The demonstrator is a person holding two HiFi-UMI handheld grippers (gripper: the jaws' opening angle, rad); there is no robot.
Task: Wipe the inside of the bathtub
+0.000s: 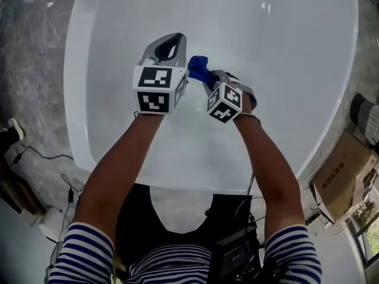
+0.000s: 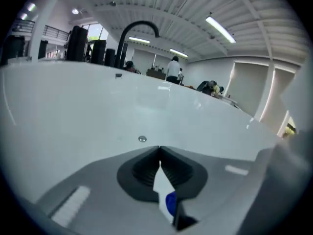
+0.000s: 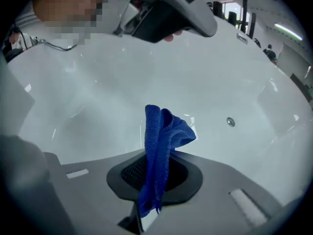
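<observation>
In the head view, both arms reach down into the white bathtub (image 1: 296, 76). The left claw (image 1: 170, 45) and the right claw (image 1: 207, 79) hang close together above the basin floor. A bunched blue cloth (image 1: 197, 67) sticks out of the right claw, just beside the left one. I cannot tell here whether the cloth touches the tub.

In the left gripper view, the left claw's jaws meet at their tips with nothing pinched between them. A small speck of blue shows low in the frame. Ahead lie the tub's far wall, a small round metal fitting (image 2: 142, 139) and a dark arched faucet (image 2: 140, 27) above the rim.

In the right gripper view, the right claw is clamped on the cloth, which stands up in a narrow fold between the jaws. It seems clear of the tub wall. The left claw hangs overhead.

The main risk is a poor wipe. Only a small tuft of cloth is exposed, so the hard jaw tips may scrape the slick surface. Drag could also pull the fold out of the grip. The claws are near enough to knock together.
</observation>
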